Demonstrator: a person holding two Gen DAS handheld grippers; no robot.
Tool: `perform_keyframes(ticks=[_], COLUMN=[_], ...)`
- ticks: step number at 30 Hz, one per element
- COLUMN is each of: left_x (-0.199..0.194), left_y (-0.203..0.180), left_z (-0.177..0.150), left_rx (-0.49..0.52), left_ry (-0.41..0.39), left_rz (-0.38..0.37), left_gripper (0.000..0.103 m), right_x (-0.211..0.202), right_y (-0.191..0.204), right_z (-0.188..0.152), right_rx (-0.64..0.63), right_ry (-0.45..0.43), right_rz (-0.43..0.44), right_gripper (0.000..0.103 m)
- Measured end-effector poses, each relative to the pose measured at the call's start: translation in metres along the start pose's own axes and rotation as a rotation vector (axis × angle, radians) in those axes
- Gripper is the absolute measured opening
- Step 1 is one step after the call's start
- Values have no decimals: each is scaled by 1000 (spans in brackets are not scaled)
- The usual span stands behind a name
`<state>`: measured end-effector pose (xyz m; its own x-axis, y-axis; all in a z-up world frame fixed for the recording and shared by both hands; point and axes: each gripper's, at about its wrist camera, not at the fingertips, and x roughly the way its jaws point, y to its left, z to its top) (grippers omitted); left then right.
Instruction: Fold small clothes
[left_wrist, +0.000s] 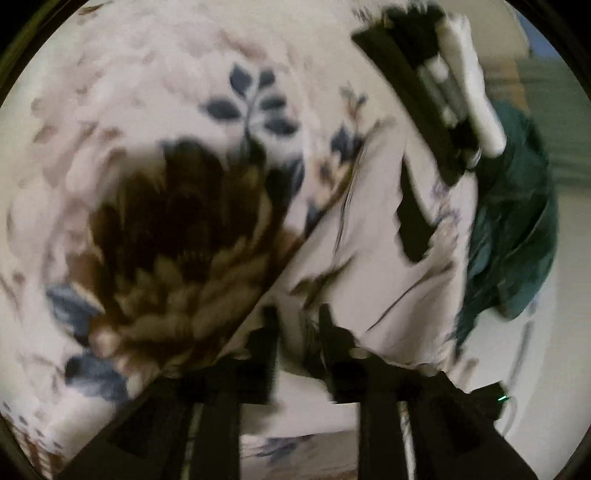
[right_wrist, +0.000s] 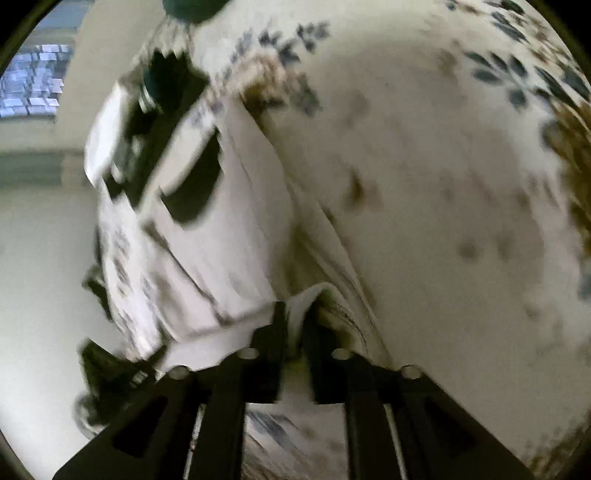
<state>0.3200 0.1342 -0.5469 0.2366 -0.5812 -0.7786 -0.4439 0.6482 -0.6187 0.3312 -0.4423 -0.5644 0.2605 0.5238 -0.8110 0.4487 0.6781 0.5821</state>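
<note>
Left wrist, floral garment (left_wrist: 388, 236) pinched between left tool (left_wrist: 295, 325) fingers

Home bedroom, floral bedsheet (left_wrist: 110, 122) as work surface, plain pale wall (right_wrist: 33, 251), window (right_wrist: 33, 79)

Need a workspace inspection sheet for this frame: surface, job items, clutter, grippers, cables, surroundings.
Surface: floral-print bedsheet with brown flower and blue leaves; both views motion-blurred.
Job's things: white printed small garment, lifted, held at two edges.
Clutter: dark teal crumpled cloth beside the garment.
Grippers: left gripper shut on garment edge; right gripper shut on a folded white edge.
Cables: thin pale line at right, possibly a cable; cannot tell.
Surroundings: window with pale buildings outside; cream wall.
</note>
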Motion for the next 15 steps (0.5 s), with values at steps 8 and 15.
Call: perform_keyframes(ticks=[8,15], left_x=[-20,39], left_y=[5,-25], left_z=[3,10], left_rx=[137,305], left_ry=[-66,10], left_rz=[127,238], left_gripper=[64,64], right_x=[-21,14], right_y=[14,18], right_z=[-1,-1], right_rx=[-111,-165], right_ry=[-78,-38], right_rz=[-114,-199], right_gripper=[53,54])
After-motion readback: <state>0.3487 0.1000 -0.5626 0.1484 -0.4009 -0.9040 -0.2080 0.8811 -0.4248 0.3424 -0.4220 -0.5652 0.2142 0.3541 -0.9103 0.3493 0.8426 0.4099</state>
